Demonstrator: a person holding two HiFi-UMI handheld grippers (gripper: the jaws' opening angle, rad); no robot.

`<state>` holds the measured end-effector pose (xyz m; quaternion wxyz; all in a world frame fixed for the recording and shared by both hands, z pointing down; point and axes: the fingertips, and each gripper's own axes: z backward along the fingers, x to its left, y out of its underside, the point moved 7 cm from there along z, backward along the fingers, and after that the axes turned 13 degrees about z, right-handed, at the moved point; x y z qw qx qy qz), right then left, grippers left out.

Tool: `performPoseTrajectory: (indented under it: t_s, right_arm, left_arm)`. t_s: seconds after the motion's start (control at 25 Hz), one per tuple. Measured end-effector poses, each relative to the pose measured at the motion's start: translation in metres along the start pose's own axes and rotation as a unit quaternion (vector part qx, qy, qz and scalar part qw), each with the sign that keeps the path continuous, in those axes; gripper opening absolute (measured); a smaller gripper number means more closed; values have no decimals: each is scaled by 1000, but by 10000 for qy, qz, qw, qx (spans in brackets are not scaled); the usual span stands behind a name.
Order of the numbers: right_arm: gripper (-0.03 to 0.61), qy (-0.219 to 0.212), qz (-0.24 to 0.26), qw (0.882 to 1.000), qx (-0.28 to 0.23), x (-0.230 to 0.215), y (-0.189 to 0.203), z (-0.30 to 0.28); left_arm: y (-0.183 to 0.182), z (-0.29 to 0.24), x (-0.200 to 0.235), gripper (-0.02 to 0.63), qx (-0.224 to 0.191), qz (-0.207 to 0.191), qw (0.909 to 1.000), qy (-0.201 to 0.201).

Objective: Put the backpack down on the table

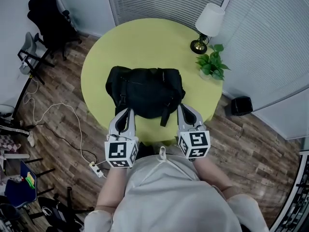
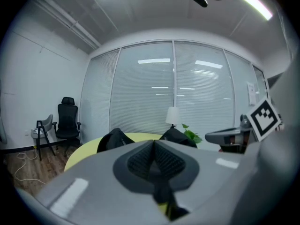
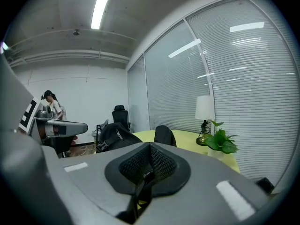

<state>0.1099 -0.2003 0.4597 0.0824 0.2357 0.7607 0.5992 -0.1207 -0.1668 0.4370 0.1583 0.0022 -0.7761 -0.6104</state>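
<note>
A black backpack (image 1: 147,93) lies on the round yellow-green table (image 1: 145,42), close to its near edge. My left gripper (image 1: 126,112) is at the bag's near left corner and my right gripper (image 1: 183,109) at its near right corner. In the left gripper view the left gripper (image 2: 153,157) is shut, and a thin black strap (image 2: 162,195) runs down from between its pads. The right gripper (image 3: 149,161) is shut the same way on a black strap (image 3: 140,191). Humps of the backpack (image 2: 112,139) (image 3: 112,137) rise just beyond the jaws.
A table lamp (image 1: 207,25) and a potted plant (image 1: 212,64) stand at the table's far right edge. A black office chair (image 1: 48,18) is at far left. A dark bin (image 1: 240,105) sits on the floor at right. A cable and power strip (image 1: 96,169) lie on the floor at left.
</note>
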Motion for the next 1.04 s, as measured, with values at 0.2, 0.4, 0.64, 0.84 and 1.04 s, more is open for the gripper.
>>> performPoseTrajectory:
  t_s: [0.2, 0.4, 0.64, 0.84, 1.04]
  right_arm:
    - [-2, -83, 13, 10000, 6, 3, -1, -2]
    - [-2, -119, -6, 9999, 54, 3, 1, -4]
    - [-2, -188, -125, 9997, 90, 0, -1, -9]
    - [-2, -212, -134, 9997, 64, -2, -4, -13]
    - [-2, -188, -98, 9997, 84, -7, -5, -14]
  left_arm:
    - [-1, -1, 1, 5, 12, 45, 10000, 24]
    - [3, -5, 2, 5, 83, 169, 9998, 40]
    - [1, -11, 5, 5, 208, 316, 9993, 60]
    - [-3, -15, 7, 5, 247, 357, 9990, 48]
    - [-4, -16, 7, 5, 189, 530, 9984, 20]
